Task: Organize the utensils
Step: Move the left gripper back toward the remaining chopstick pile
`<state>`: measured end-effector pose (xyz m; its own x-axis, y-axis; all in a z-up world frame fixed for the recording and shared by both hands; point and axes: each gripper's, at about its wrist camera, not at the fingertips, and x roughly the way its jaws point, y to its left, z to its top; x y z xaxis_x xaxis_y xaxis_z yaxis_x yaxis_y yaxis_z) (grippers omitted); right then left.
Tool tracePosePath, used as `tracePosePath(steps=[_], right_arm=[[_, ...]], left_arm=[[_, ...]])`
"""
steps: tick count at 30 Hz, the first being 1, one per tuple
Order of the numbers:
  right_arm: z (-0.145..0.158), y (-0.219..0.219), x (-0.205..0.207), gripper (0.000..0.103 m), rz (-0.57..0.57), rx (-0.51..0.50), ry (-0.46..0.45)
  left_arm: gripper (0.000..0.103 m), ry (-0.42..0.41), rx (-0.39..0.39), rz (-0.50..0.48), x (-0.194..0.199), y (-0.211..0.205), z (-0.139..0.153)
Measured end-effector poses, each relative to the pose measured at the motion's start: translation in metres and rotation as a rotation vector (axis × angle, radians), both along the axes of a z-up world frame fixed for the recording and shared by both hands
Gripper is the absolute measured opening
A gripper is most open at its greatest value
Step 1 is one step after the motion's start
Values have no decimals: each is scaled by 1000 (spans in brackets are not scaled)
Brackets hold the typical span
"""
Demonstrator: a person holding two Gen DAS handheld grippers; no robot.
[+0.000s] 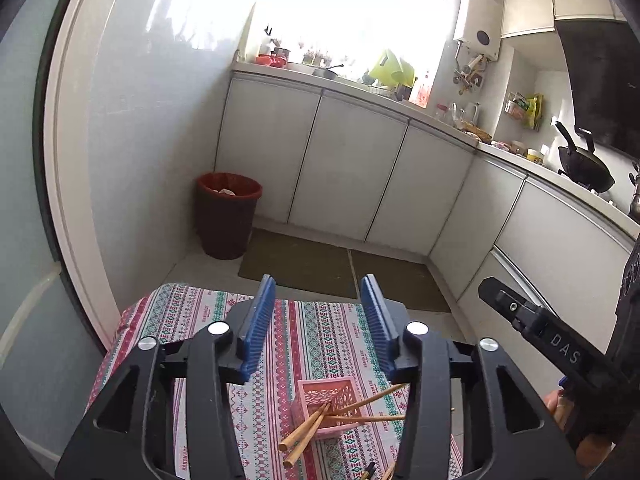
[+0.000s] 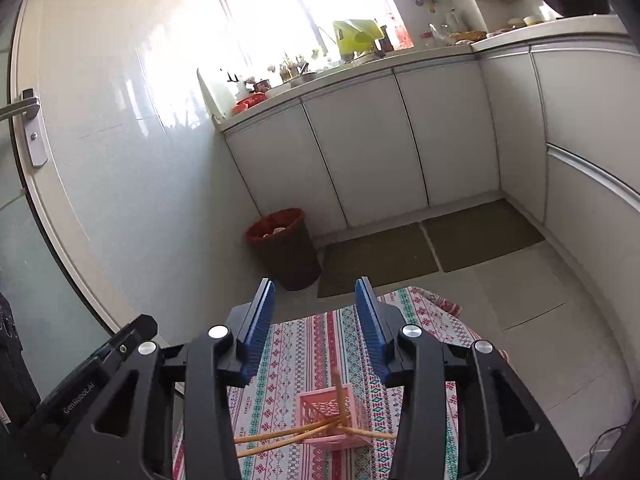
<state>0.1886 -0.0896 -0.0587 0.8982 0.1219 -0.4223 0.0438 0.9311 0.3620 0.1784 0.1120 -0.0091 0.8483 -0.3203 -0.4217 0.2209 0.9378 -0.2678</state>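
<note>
Left gripper hovering over patterned tablecloth, blue pads standing apart, gripping nothing. Right gripper likewise standing part-way open over the same cloth, nothing between its pads.

Pink slotted basket sitting on the tablecloth, below and behind both sets of fingertips. Wooden chopsticks lying across the basket, ends leaning over its rim and fanning outward; in the right wrist view one chopstick appearing blurred and near upright above the basket. Further chopstick tips showing at the bottom edge of the left wrist view; resting place not determinable.

Second gripper's black body showing at the right of the left wrist view, a person's fingers wrapping its handle.

Dark waste bin standing on the floor beside white base cabinets.
</note>
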Motion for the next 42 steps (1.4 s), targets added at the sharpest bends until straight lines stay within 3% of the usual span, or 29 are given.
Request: tracePosePath(steps=[4,9,14,18,24,29,33,36,38,42], right_arm=[[5,1,-11,48,-20,-38,5],[10,4,-26,61,-48,-108,9],[8,1,-45,68,-77,-161,25],[0,-8,-59,81,-105,-170,45],[-14,-20,-75,94,-122,-148,98],[-32,-31,-90,96,-177,-187,172],[-65,-52,-101,96,-243,-187,312],[-97,-75,-106,96,-289,-122,454],[-118,-91,-109,96,-324,-60,540],[-167,-119,-106,96,-303,124,726]], left_arm=[[48,-15,31,-7,-8,-7,4],[58,-25,48,-13,-19,-13,11],[67,-38,86,-5,-33,-18,15],[79,-40,117,7,-45,-19,16],[91,10,175,13,-58,-22,-1],[96,107,198,-13,-63,-27,-24],[96,208,272,-79,-66,-44,-52],[96,282,341,-140,-66,-62,-79],[96,382,407,-206,-60,-83,-107],[96,560,453,-273,-46,-109,-161]])
